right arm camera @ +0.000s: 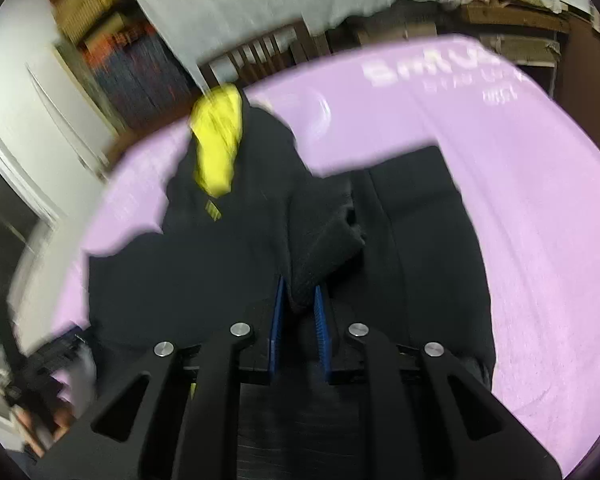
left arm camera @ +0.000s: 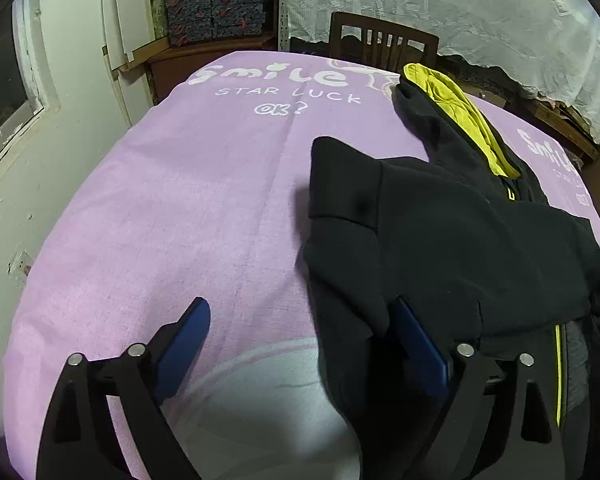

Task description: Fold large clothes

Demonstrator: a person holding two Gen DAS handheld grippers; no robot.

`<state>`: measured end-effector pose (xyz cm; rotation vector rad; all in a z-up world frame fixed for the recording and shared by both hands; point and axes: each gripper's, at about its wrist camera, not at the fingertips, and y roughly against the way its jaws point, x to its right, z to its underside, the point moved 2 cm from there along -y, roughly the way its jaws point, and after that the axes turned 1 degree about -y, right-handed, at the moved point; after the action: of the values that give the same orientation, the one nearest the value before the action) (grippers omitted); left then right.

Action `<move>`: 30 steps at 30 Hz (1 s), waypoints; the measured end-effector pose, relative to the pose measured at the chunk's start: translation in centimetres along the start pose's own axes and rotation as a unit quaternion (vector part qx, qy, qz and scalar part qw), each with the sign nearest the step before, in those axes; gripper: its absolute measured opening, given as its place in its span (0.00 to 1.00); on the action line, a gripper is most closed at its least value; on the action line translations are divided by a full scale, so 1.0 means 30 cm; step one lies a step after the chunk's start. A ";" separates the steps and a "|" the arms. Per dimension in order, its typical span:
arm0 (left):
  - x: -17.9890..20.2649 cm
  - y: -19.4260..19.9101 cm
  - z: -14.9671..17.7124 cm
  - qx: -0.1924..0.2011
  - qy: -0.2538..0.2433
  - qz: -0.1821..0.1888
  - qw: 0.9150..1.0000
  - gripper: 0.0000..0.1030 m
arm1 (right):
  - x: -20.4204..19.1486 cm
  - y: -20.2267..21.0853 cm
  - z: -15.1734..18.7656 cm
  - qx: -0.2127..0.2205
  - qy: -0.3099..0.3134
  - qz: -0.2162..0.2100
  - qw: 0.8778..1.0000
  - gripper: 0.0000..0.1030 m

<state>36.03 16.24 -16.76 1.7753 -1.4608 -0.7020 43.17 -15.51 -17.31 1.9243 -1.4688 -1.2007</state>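
across the lilac blanket [left arm camera: 160, 208], toward three o'clock in the left wrist view, lies the black hooded jacket [left arm camera: 460, 232], half gathered, yellow hood lining [left arm camera: 460, 108] up at one o'clock near the wooden chair [left arm camera: 384, 40].

risks from here, as judged: only a narrow bunched ridge of cloth pinched by the right gripper [right arm camera: 300, 312], so likely to slip free if pulled fast or far; thick fleece could drag the layers beneath and undo the fold already lying flat; blanket might ride along and wrinkle if the pads catch it; left side unheld, so the garment may pivot instead of folding square.

left gripper [left arm camera: 300, 340]: jaws spread wide, gripping nothing; pad at four o'clock resting on or just above the jacket's edge, cannot tell which; other pad over bare blanket at seven o'clock. pitched steeply down at the bedding.

right gripper: jaws nearly together, clamped on a fold of the black fabric rising between the blue pads [right arm camera: 278, 320]. also angled downward, centred over the jacket, hood at eleven o'clock in that blurred view. part of a hand [right arm camera: 44, 424] at eight o'clock, too smeared to read further.
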 end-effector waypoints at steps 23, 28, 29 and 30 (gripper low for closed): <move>0.297 -0.130 -0.129 0.007 -0.072 0.033 0.997 0.90 | -0.152 -0.147 -0.095 0.024 0.100 0.013 0.995 0.38; 0.250 -0.071 -0.124 0.007 -0.048 0.069 0.996 0.86 | -0.122 -0.082 -0.096 0.031 0.075 -0.008 0.997 0.38; 0.240 -0.029 -0.117 0.016 -0.050 0.083 0.995 0.86 | -0.119 -0.041 -0.094 0.043 0.078 -0.014 0.996 0.39; 0.234 0.002 -0.116 0.024 -0.051 0.091 0.994 0.86 | -0.116 -0.010 -0.091 0.051 0.085 -0.016 0.995 0.39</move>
<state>40.20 10.01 -14.41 1.6370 -1.6961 -0.6773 45.39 -12.61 -14.80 2.0686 -1.4390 -0.9648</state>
